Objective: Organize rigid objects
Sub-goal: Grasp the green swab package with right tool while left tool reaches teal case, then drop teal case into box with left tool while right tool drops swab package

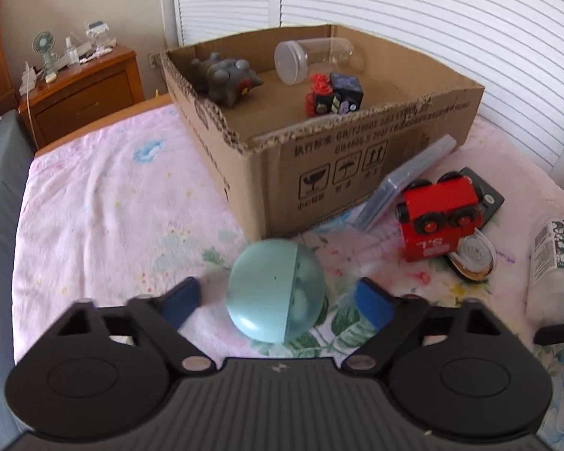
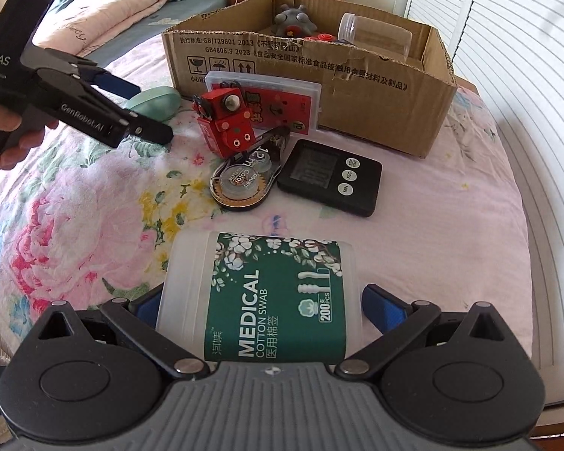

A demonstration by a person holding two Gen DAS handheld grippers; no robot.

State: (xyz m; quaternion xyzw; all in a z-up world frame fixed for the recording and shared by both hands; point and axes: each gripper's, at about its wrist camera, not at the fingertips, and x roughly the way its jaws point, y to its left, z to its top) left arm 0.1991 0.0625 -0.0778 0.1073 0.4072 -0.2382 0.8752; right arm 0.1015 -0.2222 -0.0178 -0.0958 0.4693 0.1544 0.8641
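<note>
On the floral bedsheet (image 1: 94,225), low in the frame, my left gripper (image 1: 278,298) brackets the teal egg (image 1: 276,293), jaws apart and clear of it, while my right gripper (image 2: 259,306) straddles the cotton swab tub (image 2: 259,297), contact unclear.

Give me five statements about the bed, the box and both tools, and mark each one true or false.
1. The pale blue egg capsule lies on the bedsheet between the left tool's fingers. True.
2. The clear plastic jar stands on the bed outside the cardboard box. False: it lies on its side inside the box.
3. The right tool straddles the cotton swab tub. True.
4. The black digital timer is in the box. False: it lies on the bedsheet in front of it.
5. The grey plush toy is in the box. True.
</note>
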